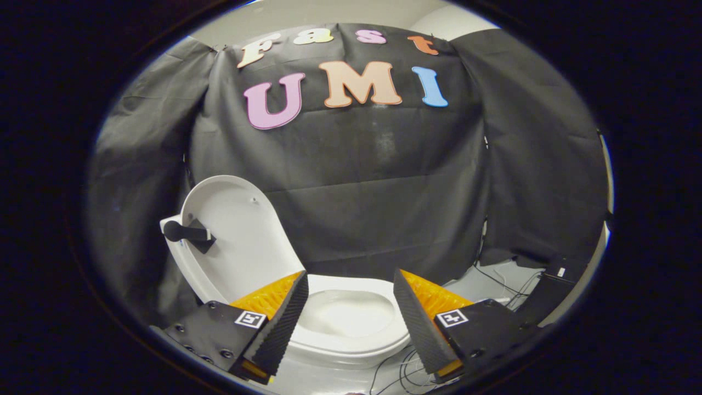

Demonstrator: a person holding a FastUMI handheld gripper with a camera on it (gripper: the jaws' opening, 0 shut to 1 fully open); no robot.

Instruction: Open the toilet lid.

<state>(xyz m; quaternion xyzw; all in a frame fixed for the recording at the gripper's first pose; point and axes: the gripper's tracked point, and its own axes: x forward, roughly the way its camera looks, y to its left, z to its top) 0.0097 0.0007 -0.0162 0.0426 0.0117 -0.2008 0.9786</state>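
A white toilet [351, 337] stands just ahead of my fingers, its bowl and seat showing between them. Its white lid [238, 241] is raised, tilted up and back to the left against the black cloth wall. A black handle [186, 233] sticks out from the lid's left edge. My gripper [349, 278] is open, its two fingers spread wide over the front of the seat, holding nothing and touching nothing. The left finger hides the lid's lower right part.
Black cloth walls close in the booth behind and to both sides. Thin cables [502, 282] run over the pale floor to the right of the toilet, near a dark box [548, 291]. More cables [403, 373] lie under the toilet's front.
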